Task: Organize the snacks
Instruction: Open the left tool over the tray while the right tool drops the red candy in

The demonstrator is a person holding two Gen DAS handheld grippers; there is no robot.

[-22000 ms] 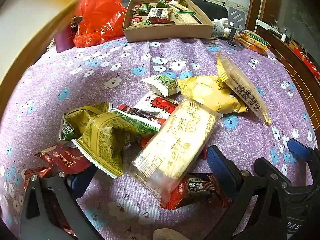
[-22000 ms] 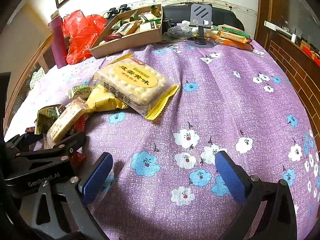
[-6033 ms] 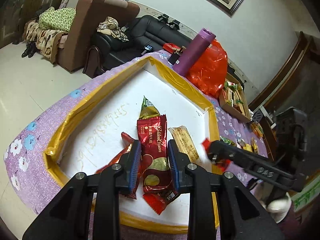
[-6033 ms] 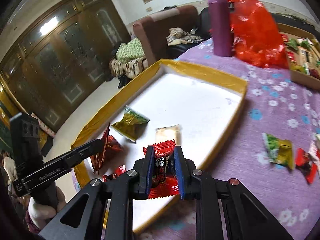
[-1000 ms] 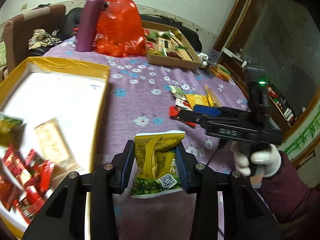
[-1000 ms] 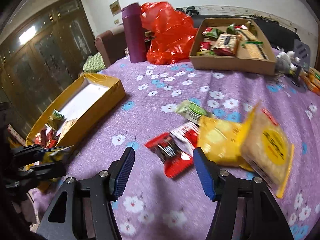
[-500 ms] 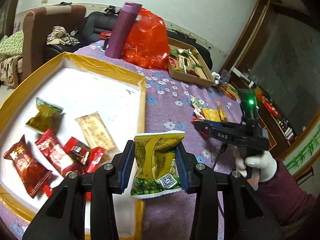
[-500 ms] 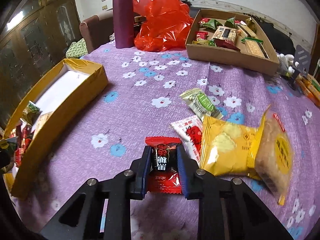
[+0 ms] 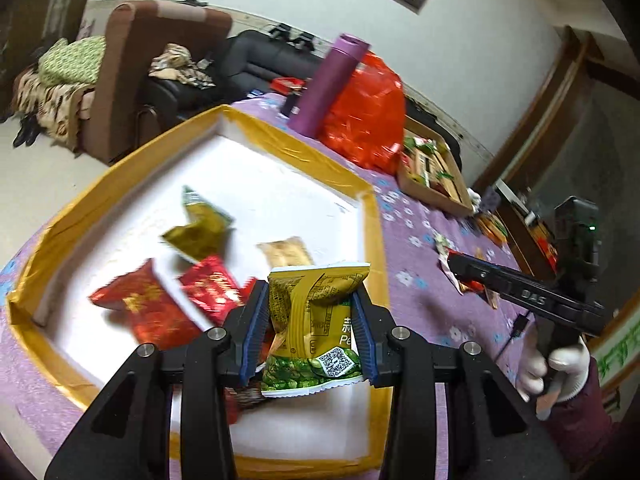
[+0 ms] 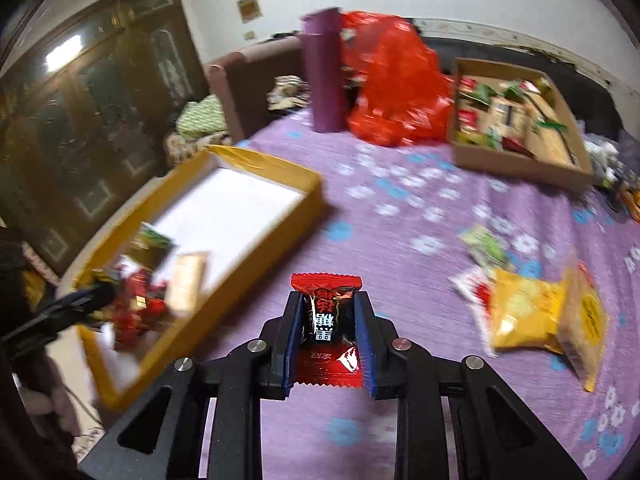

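Carrying two snacks at once, we logged this as the transfer step. The green-and-yellow packet (image 9: pixel 316 320) sat clenched between the pads of the left gripper (image 9: pixel 310 332), raised over the near right part of the yellow-rimmed tray (image 9: pixel 372 240), not yet set down. The red candy packet (image 10: pixel 326 312) was gripped by the right gripper (image 10: pixel 328 340), whose jaws had just been closing onto it; we saw it above the purple flowered cloth (image 10: pixel 400 240), off to the right of the tray.

Inside the tray we noted red wrappers (image 9: pixel 144 308), a gold-green packet (image 9: pixel 198 228) and a pale biscuit bar (image 9: pixel 286 252), all blurred. On the cloth a yellow bag (image 10: pixel 524 312), a biscuit pack (image 10: pixel 588 316) and a green sachet (image 10: pixel 486 246) lay unsorted. Farther off stood a cardboard box (image 10: pixel 520 160) of snacks, a red plastic bag (image 10: pixel 392 92) and a purple flask (image 10: pixel 324 72).

Judgement: the next move calls for lowering the left packet onto bare tray floor and releasing it, then bringing the right one across the rim.
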